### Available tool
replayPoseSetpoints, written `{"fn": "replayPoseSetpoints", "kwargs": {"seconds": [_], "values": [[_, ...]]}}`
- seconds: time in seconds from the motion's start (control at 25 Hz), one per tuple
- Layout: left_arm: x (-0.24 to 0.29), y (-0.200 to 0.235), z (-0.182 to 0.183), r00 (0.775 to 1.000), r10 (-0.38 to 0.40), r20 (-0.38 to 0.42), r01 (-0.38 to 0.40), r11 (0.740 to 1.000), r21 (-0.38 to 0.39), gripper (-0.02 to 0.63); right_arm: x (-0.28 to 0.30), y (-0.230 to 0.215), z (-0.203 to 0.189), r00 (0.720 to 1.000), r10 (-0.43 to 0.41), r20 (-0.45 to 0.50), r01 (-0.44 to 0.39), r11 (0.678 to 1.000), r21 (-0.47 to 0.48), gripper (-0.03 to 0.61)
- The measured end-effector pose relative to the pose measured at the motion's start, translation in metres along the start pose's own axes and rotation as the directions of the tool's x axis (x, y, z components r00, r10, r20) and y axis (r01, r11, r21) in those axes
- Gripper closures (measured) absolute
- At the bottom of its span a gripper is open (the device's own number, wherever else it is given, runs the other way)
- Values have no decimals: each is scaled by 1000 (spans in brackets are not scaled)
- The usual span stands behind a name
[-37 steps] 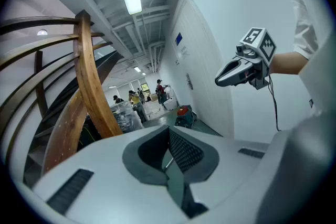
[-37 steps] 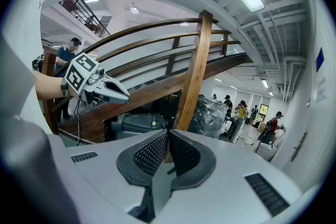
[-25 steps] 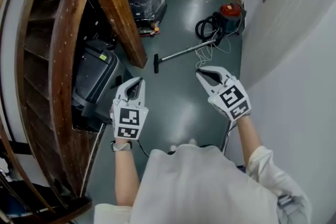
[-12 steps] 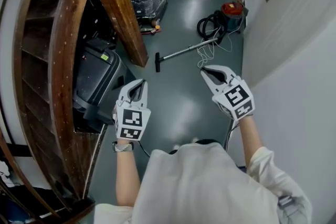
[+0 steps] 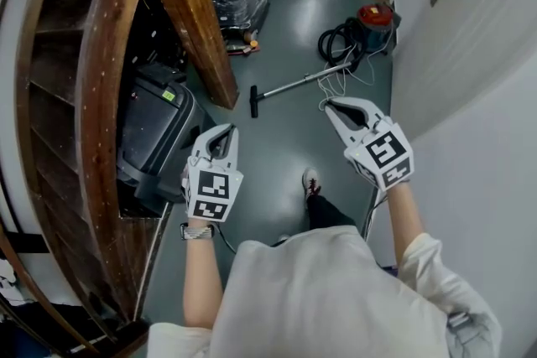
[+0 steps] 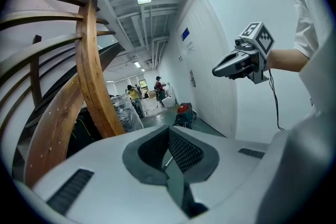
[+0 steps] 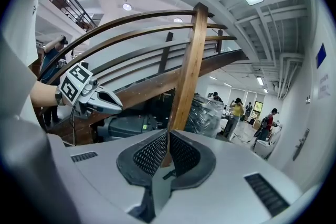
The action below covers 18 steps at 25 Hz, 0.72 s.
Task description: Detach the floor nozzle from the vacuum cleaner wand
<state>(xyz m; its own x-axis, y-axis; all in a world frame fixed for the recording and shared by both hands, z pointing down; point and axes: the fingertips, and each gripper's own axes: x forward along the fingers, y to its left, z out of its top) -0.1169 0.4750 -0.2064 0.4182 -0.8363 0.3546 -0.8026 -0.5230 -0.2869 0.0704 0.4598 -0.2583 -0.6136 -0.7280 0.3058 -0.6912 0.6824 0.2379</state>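
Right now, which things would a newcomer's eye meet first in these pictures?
The curved dark wooden staircase fills the left side. Ahead on the grey floor lies a long metal vacuum wand with its black floor nozzle, leading to a red canister by the white wall. The white left gripper and right gripper are shut and empty.

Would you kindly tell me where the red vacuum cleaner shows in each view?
Head view: red vacuum cleaner at the upper right.
Left gripper view: red vacuum cleaner, small, near the centre.
Right gripper view: not in it.
Shared landmark: the slanted wooden post, seen in all three.
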Motion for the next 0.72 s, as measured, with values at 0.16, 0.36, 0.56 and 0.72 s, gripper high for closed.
{"fn": "replayPoseSetpoints", "kwargs": {"seconds": [0.16, 0.36, 0.56, 0.72], "values": [[31, 14, 4, 1000, 5, -2, -5, 1000, -9, 614, 22, -22, -4, 1000, 15, -6, -15, 1000, -8, 546], [87, 39, 25, 999, 33, 14, -32, 999, -15, 614, 62, -78, -5, 1000, 19, 17, -19, 1000, -10, 546], [139, 66, 49, 998, 61, 10, -61, 998, -19, 614, 106, -133, 5, 998, 43, 40, -42, 999, -20, 546], [177, 83, 59, 997, 74, -6, -74, 997, -24, 614, 139, -171, 12, 997, 61, 49, -60, 998, -21, 546]]}}
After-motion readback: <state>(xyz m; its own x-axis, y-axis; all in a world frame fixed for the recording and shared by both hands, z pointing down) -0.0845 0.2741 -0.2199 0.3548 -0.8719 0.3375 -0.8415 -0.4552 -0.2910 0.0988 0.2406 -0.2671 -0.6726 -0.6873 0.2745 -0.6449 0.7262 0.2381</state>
